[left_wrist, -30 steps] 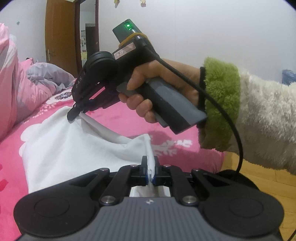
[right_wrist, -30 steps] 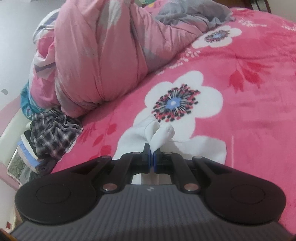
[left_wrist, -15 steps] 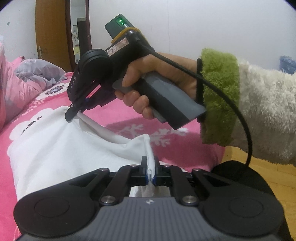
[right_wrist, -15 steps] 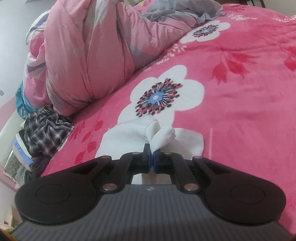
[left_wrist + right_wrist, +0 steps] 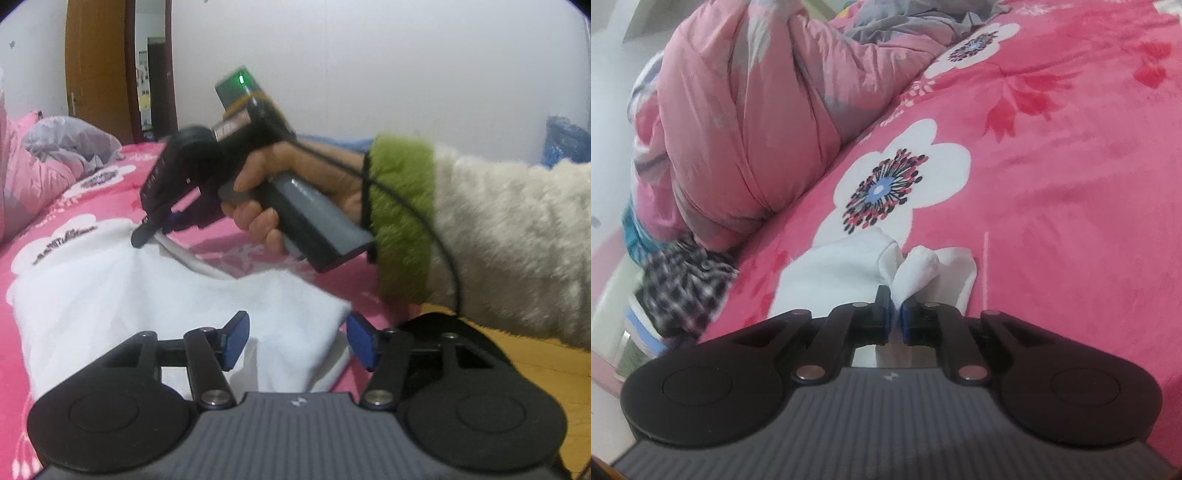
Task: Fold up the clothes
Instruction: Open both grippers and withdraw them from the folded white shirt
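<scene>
You had just let go with your left gripper [image 5: 295, 341]: a second earlier its jaws were pinched shut on a corner of the white garment [image 5: 122, 295], and at this moment they were opening, already spread wide, with the cloth lying slack between the blue pads and touching neither. That corner had dropped onto the bed [image 5: 236, 240], so the near edge of the fold was set down.

Your right gripper [image 5: 895, 314] was following. Its jaws had been clamped on the far corner and were only beginning to open, a narrow gap, with a bunched tuft of white fabric between the pads. I judged the pads no longer pressed it firmly, though the blur makes that hard to be sure of. Seen from the left wrist, that gripper [image 5: 142, 236] had come lower toward the cloth than half a second before, its tip at the raised edge of the garment.

Taken together, this looked like the release that ends one fold: the garment lay spread on the pink flowered bedspread, most of it flat, one ridge running up to the right jaws.

Your right hand [image 5: 288, 199] gripped the handle with the fingers curled beneath, the green-cuffed sleeve [image 5: 402, 218] reaching in from the right, the tool angled downward. Your left gripper pointed down over the bed's near edge.
</scene>
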Available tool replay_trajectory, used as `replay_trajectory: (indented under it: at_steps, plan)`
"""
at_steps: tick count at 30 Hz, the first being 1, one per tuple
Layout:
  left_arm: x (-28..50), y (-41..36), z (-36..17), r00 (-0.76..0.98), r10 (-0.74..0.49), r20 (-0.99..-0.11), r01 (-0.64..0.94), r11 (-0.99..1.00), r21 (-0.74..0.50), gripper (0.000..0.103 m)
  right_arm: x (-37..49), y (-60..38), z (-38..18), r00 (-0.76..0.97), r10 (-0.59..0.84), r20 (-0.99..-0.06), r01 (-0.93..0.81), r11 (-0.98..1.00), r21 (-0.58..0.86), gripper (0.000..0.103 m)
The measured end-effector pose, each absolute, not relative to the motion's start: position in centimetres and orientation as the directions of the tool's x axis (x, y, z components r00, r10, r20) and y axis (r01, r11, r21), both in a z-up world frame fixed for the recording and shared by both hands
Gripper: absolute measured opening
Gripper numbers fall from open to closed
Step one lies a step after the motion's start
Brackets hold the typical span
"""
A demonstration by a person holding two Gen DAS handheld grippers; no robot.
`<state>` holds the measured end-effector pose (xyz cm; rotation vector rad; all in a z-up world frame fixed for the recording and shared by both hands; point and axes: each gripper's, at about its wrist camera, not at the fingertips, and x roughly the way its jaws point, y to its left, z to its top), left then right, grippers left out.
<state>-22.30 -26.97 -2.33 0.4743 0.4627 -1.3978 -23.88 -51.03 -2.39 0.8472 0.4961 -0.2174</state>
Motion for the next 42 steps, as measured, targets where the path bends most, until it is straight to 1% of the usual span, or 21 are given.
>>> replay_trajectory:
  at_steps: [1, 2, 5, 10, 15, 19, 23, 26, 28, 30, 31, 35, 36, 39, 41, 42]
  plan:
    - [-22.5, -26.5, -1.9, 0.123, -0.819, -0.561, 0.992, 0.118, 0.045, 0.067, -24.2, -51.1, -2.3, 0.867, 0.003, -0.498, 0.383, 0.636, 0.67, 0.015]
    - [-22.6, -26.0, -1.5, 0.132, -0.823, -0.552, 0.991, 0.128, 0.046, 0.068, -24.6, -51.2, -2.2, 0.868, -0.01, -0.496, 0.392, 0.627, 0.673, 0.025]
    - [-22.1, -23.9, -0.3, 0.166, -0.826, -0.539, 0.984, 0.175, 0.036, 0.069, -26.2, -51.3, -1.4, 0.866, -0.057, -0.496, 0.423, 0.613, 0.668, 0.039]
    - [-19.8, -17.5, 1.0, 0.295, -0.786, -0.543, 0.942, 0.334, 0.028, 0.077, -30.9, -50.4, 0.5, 0.863, -0.094, -0.497, 0.443, 0.614, 0.653, 0.04]
    - [-17.3, -10.8, 1.1, 0.362, -0.704, -0.611, 0.885, 0.466, -0.013, 0.078, -35.7, -47.0, 1.8, 0.846, -0.066, -0.528, 0.451, 0.615, 0.647, 0.041]
    - [-16.5, -8.2, 0.2, 0.37, -0.664, -0.651, 0.857, 0.513, -0.036, 0.077, -38.1, -43.0, 2.3, 0.844, -0.017, -0.536, 0.433, 0.613, 0.661, 0.041]
    - [-17.2, -8.4, -0.4, 0.362, -0.678, -0.64, 0.866, 0.499, -0.039, 0.076, -39.3, -38.9, 2.3, 0.846, 0.018, -0.533, 0.429, 0.57, 0.701, 0.041]
    - [-18.5, -10.3, -1.4, 0.377, -0.689, -0.619, 0.883, 0.469, 0.016, 0.076, -40.1, -35.6, 2.5, 0.861, 0.019, -0.509, 0.415, 0.551, 0.724, 0.04]
    - [-19.4, -11.7, -2.2, 0.388, -0.694, -0.607, 0.891, 0.45, 0.057, 0.077, -40.4, -33.7, 2.7, 0.862, -0.012, -0.507, 0.426, 0.56, 0.711, 0.038]
    - [-20.2, -12.9, -3.0, 0.401, -0.697, -0.595, 0.896, 0.434, 0.095, 0.077, -40.2, -32.4, 2.7, 0.857, -0.068, -0.512, 0.449, 0.586, 0.674, 0.036]
    - [-20.2, -13.3, -3.3, 0.415, -0.693, -0.59, 0.89, 0.443, 0.105, 0.077, -40.0, -32.1, 2.7, 0.854, -0.088, -0.513, 0.457, 0.595, 0.661, 0.032]
    - [-20.3, -14.4, -4.0, 0.481, -0.668, -0.568, 0.858, 0.491, 0.149, 0.077, -38.3, -31.8, 2.0, 0.859, -0.13, -0.496, 0.461, 0.616, 0.638, 0.023]
    - [-20.4, -14.4, -4.1, 0.491, -0.664, -0.564, 0.853, 0.498, 0.157, 0.077, -37.9, -31.8, 1.9, 0.858, -0.144, -0.493, 0.466, 0.622, 0.629, 0.022]
    - [-20.4, -14.4, -4.2, 0.513, -0.653, -0.557, 0.837, 0.523, 0.157, 0.077, -36.4, -32.3, 0.8, 0.848, -0.162, -0.505, 0.483, 0.631, 0.607, 0.018]
    - [-20.4, -14.1, -4.2, 0.543, -0.64, -0.544, 0.816, 0.556, 0.16, 0.077, -35.8, -32.8, -0.3, 0.83, -0.17, -0.532, 0.511, 0.614, 0.601, 0.014]
    - [-20.3, -13.9, -4.1, 0.551, -0.634, -0.542, 0.808, 0.568, 0.158, 0.077, -35.7, -33.0, -0.8, 0.822, -0.177, -0.542, 0.525, 0.605, 0.599, 0.013]
